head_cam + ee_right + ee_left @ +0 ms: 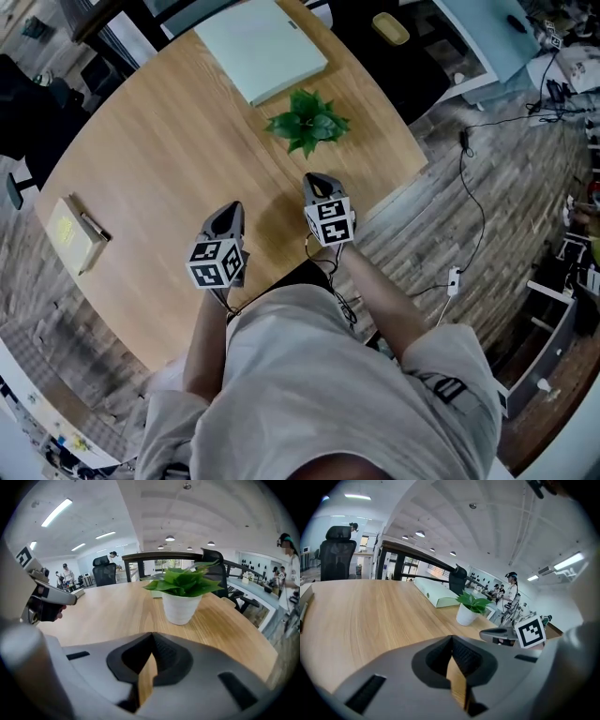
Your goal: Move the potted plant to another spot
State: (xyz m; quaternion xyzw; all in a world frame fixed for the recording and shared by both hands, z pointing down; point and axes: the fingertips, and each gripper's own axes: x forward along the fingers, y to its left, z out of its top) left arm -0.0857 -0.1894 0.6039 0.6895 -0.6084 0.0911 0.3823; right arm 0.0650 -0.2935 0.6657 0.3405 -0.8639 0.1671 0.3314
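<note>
With right gripper (317,180) and left gripper (232,208) shut and empty, spread right jaws wide, then clasp potted plant (182,592) low on its pot (182,609).

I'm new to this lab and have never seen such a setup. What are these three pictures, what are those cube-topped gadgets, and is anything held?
No robot here: a person holds two hand tools, the left gripper and the right gripper; the marker cubes belong to them. The top-down picture comes from a camera on the person's head. The other two come from cameras riding on the grippers, looking along their fingers. On the round wooden table are a potted plant, a flat pale green box and a notebook with a pen. Both grippers are shut and hold nothing; the plant stands untouched ahead of the right one.
</note>
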